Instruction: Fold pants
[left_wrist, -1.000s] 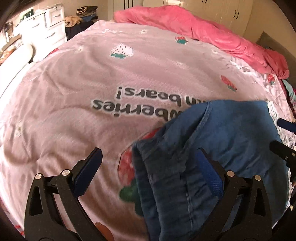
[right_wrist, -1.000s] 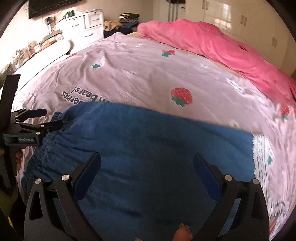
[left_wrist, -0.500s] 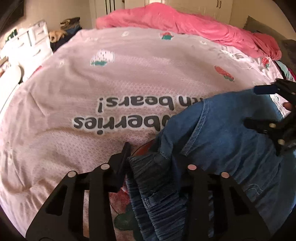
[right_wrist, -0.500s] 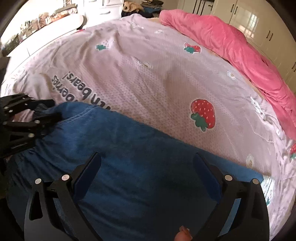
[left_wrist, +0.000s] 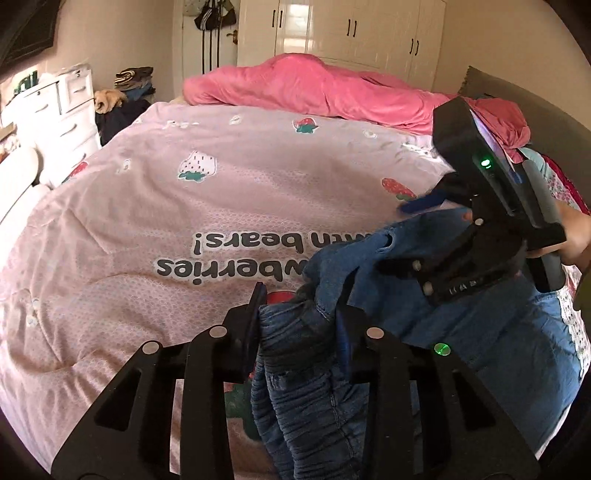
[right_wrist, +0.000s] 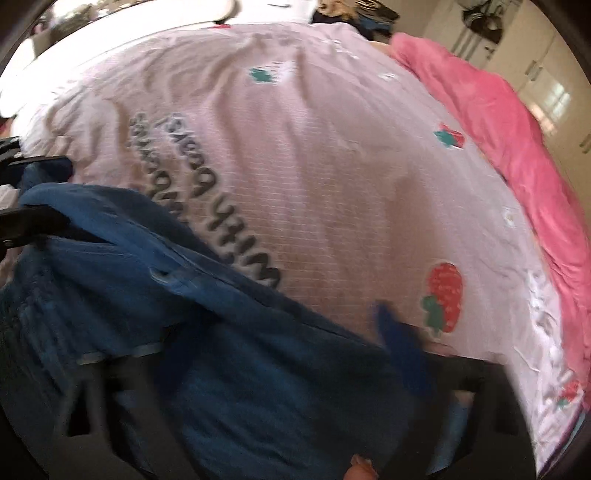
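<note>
With the left claw (left_wrist: 301, 325) pinching the jeans' (left_wrist: 480, 332) waistband on the bed (left_wrist: 147, 221) and the right claw (right_wrist: 269, 354) closing over denim beside it, next comes lifting both evenly to fold.

The pants (left_wrist: 480, 332) are blue denim, a darker blue in the gathered waist part and a lighter blue along the seams. The bed cover (left_wrist: 147, 221) under them is pale pink with a fine white mesh pattern, with red strawberries and white strawberries that have green leaves, and with dark grey printed letters. The blanket (left_wrist: 314, 88) at the far side of the bed is strong pink, without pattern. The left gripper (left_wrist: 299, 325) is black with blue pads, and a small green light shines on it. The right gripper (left_wrist: 436, 236) is black also, with a blue pad. The drawers (left_wrist: 62, 110) are white, the wardrobe doors (left_wrist: 351, 33) are cream.
</note>
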